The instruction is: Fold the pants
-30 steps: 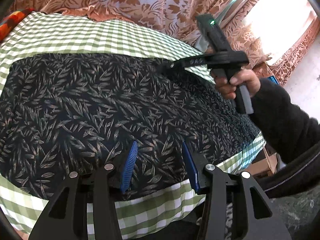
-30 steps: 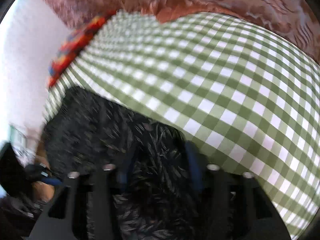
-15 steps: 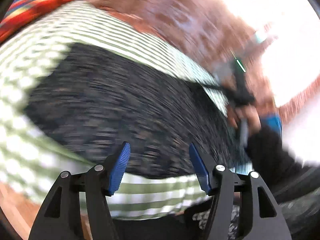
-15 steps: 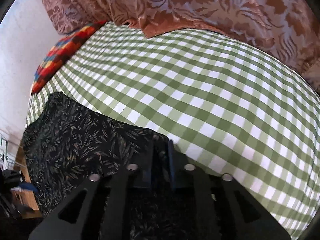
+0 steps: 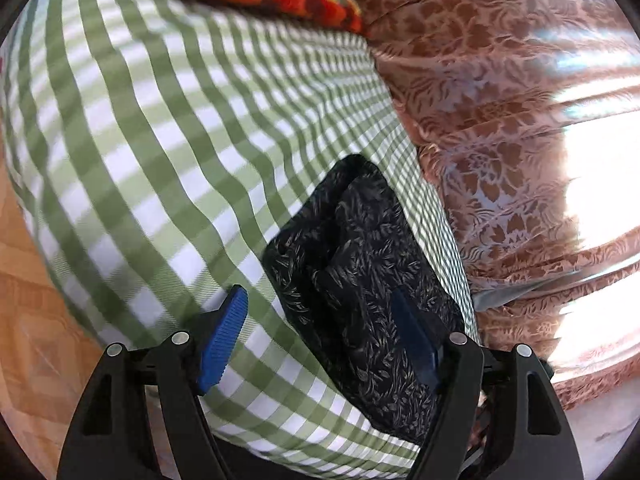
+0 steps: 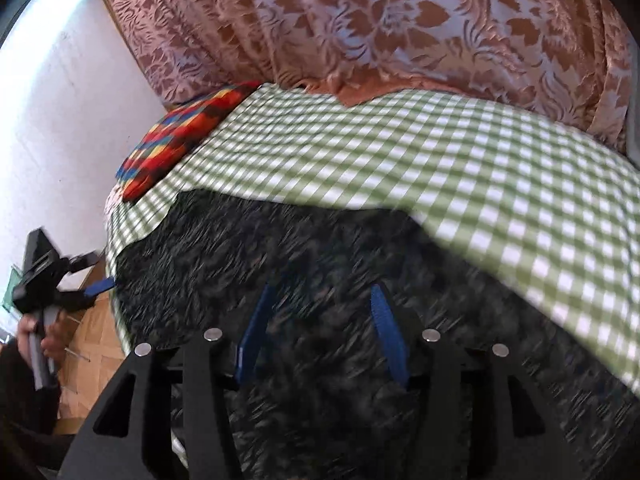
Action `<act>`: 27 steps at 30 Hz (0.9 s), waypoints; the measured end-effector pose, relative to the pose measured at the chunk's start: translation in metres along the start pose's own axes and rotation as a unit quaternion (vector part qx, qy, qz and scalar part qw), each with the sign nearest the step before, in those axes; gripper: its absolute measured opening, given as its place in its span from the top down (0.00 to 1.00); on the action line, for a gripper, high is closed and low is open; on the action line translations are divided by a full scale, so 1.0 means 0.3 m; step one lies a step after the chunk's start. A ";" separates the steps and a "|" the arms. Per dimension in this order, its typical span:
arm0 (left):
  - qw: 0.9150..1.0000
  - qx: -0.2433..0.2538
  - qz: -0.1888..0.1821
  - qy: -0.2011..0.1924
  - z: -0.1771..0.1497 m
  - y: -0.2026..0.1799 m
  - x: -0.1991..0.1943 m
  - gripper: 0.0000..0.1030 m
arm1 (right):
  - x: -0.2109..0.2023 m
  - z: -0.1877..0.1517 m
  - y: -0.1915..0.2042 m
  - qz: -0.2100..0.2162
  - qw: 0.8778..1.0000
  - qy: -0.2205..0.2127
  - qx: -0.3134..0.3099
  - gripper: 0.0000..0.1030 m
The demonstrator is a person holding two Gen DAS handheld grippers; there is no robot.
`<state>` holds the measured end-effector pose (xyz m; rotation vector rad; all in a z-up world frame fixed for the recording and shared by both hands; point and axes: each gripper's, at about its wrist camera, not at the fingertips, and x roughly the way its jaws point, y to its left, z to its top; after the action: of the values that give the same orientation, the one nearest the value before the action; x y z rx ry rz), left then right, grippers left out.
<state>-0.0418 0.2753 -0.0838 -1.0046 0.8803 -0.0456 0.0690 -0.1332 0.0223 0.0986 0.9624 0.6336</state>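
Observation:
The black leaf-print pants (image 6: 320, 264) lie on the green checked tablecloth (image 6: 460, 168). In the left wrist view they show end-on as a narrow dark bundle (image 5: 360, 264). My left gripper (image 5: 320, 336) is open at the table's near left end, its right pad over the pants' edge and its left pad over bare cloth. It also shows at the far left of the right wrist view (image 6: 52, 280). My right gripper (image 6: 320, 328) is open and empty, just above the pants; that view is blurred.
A multicoloured cushion (image 6: 180, 136) lies at the table's far left end. Brown floral curtains (image 6: 380, 28) hang behind the table, with bright window light at the right (image 5: 600, 184). Wooden floor (image 5: 24, 300) shows past the table's left edge. A white wall (image 6: 60, 120) stands at left.
My left gripper swung from the long front side to the table's left end, staying open. My right gripper was shut on the pants half a second ago and has opened and pulled back.

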 end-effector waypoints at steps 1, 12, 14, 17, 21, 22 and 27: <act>1.000 0.001 0.002 0.001 0.003 0.001 0.012 0.29 | 0.005 -0.014 0.009 0.001 1.000 0.001 -0.001 0.50; 0.991 0.097 0.082 -0.035 -0.008 -0.100 0.000 0.89 | 0.074 -0.089 0.000 0.011 0.999 0.019 0.029 0.45; 0.988 0.103 0.115 -0.020 -0.012 -0.069 0.046 0.89 | 0.086 -0.104 0.000 0.013 1.000 0.014 0.025 0.40; 0.986 0.107 0.127 -0.018 -0.012 -0.063 0.070 0.87 | 0.100 -0.120 0.023 0.007 1.000 0.000 -0.001 0.33; 0.976 0.136 0.164 -0.045 -0.025 -0.135 0.015 0.82 | 0.098 -0.120 0.024 0.008 1.000 0.000 -0.003 0.32; 0.972 0.149 0.171 -0.059 -0.032 -0.160 -0.003 0.82 | 0.091 -0.116 0.020 0.013 1.000 0.002 0.005 0.32; 0.956 0.262 0.109 -0.079 -0.133 -0.349 -0.048 0.82 | -0.013 -0.113 -0.005 0.039 0.998 -0.014 0.040 0.33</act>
<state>-0.0414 0.1936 -0.0059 -0.4053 0.7708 -0.0101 0.0415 -0.1432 0.0049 0.2164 0.9613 0.6649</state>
